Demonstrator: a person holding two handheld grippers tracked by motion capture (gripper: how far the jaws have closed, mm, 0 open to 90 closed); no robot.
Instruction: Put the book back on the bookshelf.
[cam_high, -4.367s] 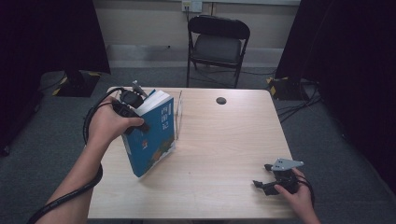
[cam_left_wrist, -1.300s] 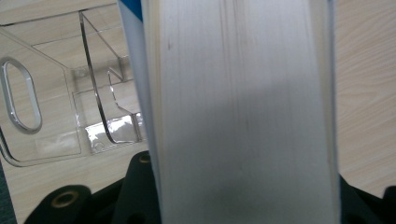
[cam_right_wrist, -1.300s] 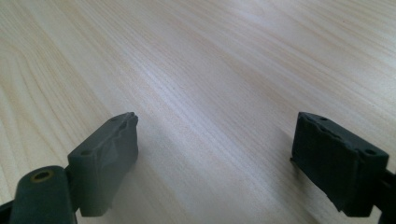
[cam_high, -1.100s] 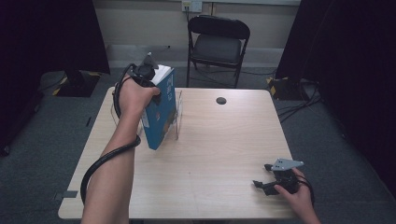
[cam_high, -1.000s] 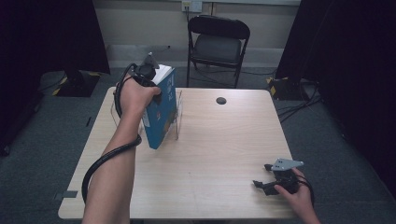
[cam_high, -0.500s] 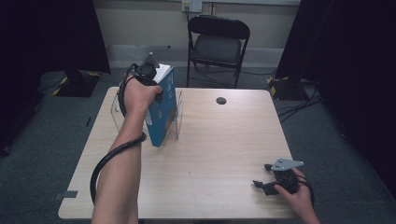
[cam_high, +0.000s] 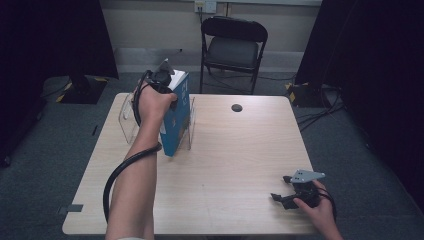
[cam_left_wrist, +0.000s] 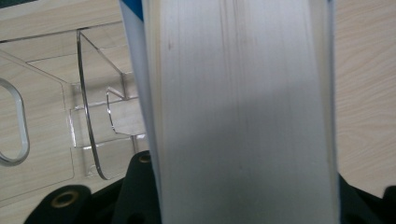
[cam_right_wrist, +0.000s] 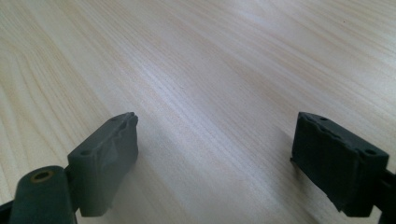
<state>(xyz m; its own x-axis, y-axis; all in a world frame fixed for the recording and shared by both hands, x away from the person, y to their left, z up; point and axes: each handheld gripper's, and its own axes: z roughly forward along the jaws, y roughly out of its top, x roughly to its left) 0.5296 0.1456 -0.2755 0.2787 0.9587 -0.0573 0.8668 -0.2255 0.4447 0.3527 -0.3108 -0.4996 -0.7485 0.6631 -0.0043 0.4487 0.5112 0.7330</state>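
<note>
Now upright, the book (cam_high: 176, 119) has moved into the rack (cam_high: 189, 131); left claw (cam_high: 164, 82) grips it, right claw (cam_high: 290, 192) gapes empty

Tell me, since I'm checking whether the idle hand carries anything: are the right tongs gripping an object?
No: in the right gripper view the right tongs stand wide open, with bare light wooden table between the two black jaws.

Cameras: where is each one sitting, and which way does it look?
High view: above the table's near edge, looking forward and down; forearms, left gripper, right gripper.
Left gripper view: rides that gripper, looking along the blue book's page edge it clamps, beside the clear stand.
Right gripper view: low, open jaws over bare tabletop.
Shared: book, stand, tabletop.
</note>
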